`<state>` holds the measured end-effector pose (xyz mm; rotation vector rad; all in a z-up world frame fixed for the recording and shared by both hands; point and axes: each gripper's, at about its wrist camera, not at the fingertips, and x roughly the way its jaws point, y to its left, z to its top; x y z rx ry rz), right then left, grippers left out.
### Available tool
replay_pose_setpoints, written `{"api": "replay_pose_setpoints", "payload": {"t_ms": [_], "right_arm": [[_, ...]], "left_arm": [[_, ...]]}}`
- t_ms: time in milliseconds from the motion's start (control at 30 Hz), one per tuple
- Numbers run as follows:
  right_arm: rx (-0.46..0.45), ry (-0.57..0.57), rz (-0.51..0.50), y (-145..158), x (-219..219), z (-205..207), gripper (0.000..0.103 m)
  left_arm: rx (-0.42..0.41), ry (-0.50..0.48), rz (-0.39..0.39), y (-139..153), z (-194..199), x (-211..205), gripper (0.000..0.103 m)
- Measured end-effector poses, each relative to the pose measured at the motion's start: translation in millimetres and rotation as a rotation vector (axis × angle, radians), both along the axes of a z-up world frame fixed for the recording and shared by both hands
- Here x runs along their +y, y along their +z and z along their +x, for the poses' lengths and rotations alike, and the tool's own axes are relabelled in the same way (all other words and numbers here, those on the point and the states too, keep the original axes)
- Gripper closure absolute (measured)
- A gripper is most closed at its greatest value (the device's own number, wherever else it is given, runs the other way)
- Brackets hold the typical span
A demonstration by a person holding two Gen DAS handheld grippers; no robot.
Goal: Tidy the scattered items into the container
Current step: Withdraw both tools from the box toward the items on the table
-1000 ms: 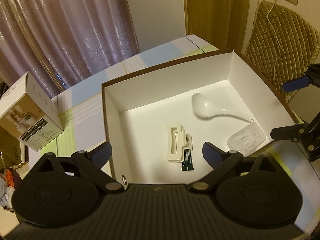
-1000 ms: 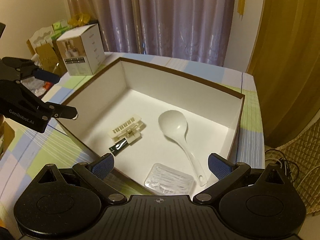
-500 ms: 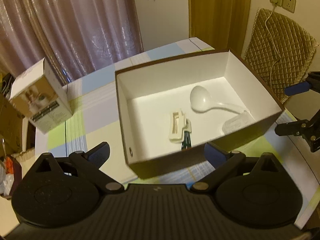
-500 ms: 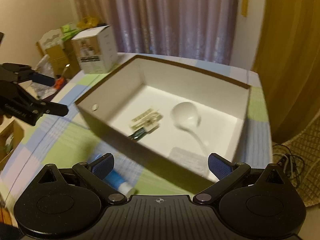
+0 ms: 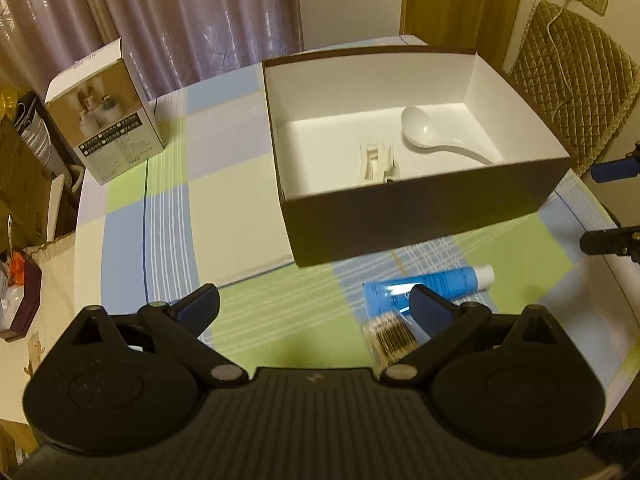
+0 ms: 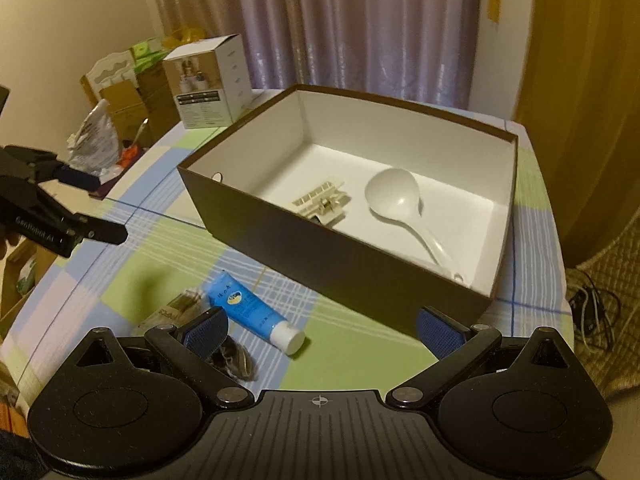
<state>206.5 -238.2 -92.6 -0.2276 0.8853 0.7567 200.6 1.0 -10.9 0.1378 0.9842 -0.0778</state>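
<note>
Judging by what lies where, the tidying is partly done. Inside the brown cardboard box point(image 6: 352, 264), white within, rest a white plastic ladle point(image 6: 396, 200) and a cream hair claw clip point(image 6: 322, 204), the clip just beside the ladle's bowl. A small dark thing peeks out by the clip, too hidden behind the near wall to name.

Three items are left out on the checked tablecloth of the surface point(image 5: 240, 184), all in front of the box's near wall: a blue tube point(image 6: 252, 314) with a white cap, a clear packet of cotton swabs point(image 5: 390, 334) touching the tube's flat end, and a dark bundle point(image 6: 234, 360) half hidden behind a finger in the right wrist view, which I cannot identify.

The left gripper point(image 5: 316, 308) hovers above the surface with its fingers wide apart and nothing between them; the swab packet sits just under its right finger. The right gripper point(image 6: 324, 330) is likewise spread and empty, with the tube's cap between its fingers and lower down.

A printed product carton point(image 5: 104, 120) stands upright well apart from the box; whether it counts as clutter I cannot say.
</note>
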Motion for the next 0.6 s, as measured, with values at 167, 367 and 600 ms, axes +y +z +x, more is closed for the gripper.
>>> {"api": "replay_pose_setpoints", "payload": {"t_ms": [167,367,600], "right_arm": [[0.037,-0.019,-0.015,-13,-1,-7,0.000],[0.087,-0.021,-0.041,-32,-3,-18,0.000],[0.160,-0.030,-0.080,-55,-12,-30,0.000]], "left_arm": [[0.020,-0.005,-0.016,-9,-8,-9,0.003],[0.043,0.006,-0.045,-22,-15,-14,0.003],[0.123,-0.020,-0.080,-52,-45,-12,0.006]]}}
